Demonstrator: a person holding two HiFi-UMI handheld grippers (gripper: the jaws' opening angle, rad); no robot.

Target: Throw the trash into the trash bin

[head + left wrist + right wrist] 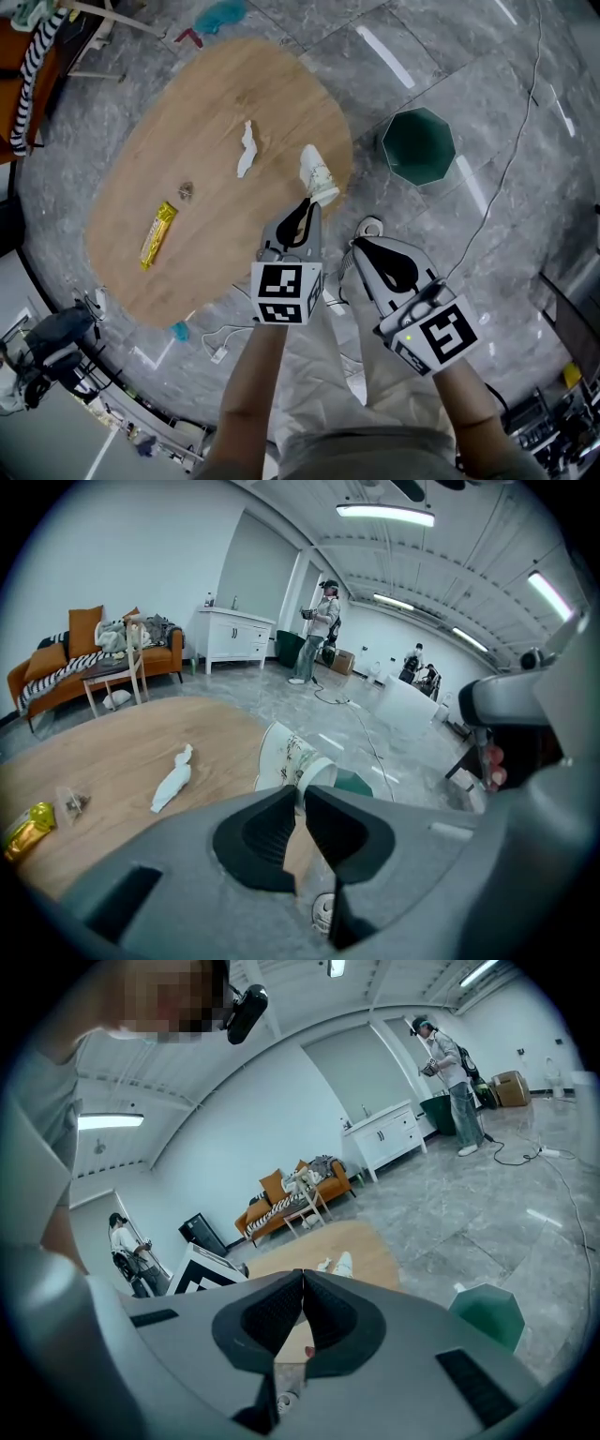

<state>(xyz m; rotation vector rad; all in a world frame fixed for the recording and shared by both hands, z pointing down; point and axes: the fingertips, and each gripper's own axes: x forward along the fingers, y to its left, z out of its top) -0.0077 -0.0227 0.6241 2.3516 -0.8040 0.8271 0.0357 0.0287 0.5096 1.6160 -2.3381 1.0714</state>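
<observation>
Wooden table [141, 187]: oval and light brown, standing on a grey stone-look floor [450, 56]. It carries the loose trash.
Paper cup [318, 174]: white with a faint printed pattern, at the table's right edge on the side nearest the person. It is tipped over, with its mouth toward the left gripper. Whether it rests on the table or hangs just above it cannot be told.
Left gripper [307, 204]: the jaws are closed on the paper cup's rim, pinching the cup wall between them. It points down and away from the person.
Right gripper [360, 247]: the jaws are pressed together with nothing between them. It is just beside the left gripper, off the table's edge and over the floor.
Trash bin [418, 146]: dark green, faceted and open-topped. It stands on the floor near the table's right edge, apart from both grippers and the paper cup.
Tissue [247, 150]: white and twisted, lying near the table's middle, beside the paper cup but not touching it.
Snack wrapper [157, 234]: yellow and long, lying toward the table's left edge, well apart from the paper cup.
Crumpled scrap [186, 191]: small and greyish, lying between the snack wrapper and the tissue.
Shoe [368, 227]: white, on the floor between the two grippers.
Sofa [56, 672]: orange, far behind the table in the left gripper view.
</observation>
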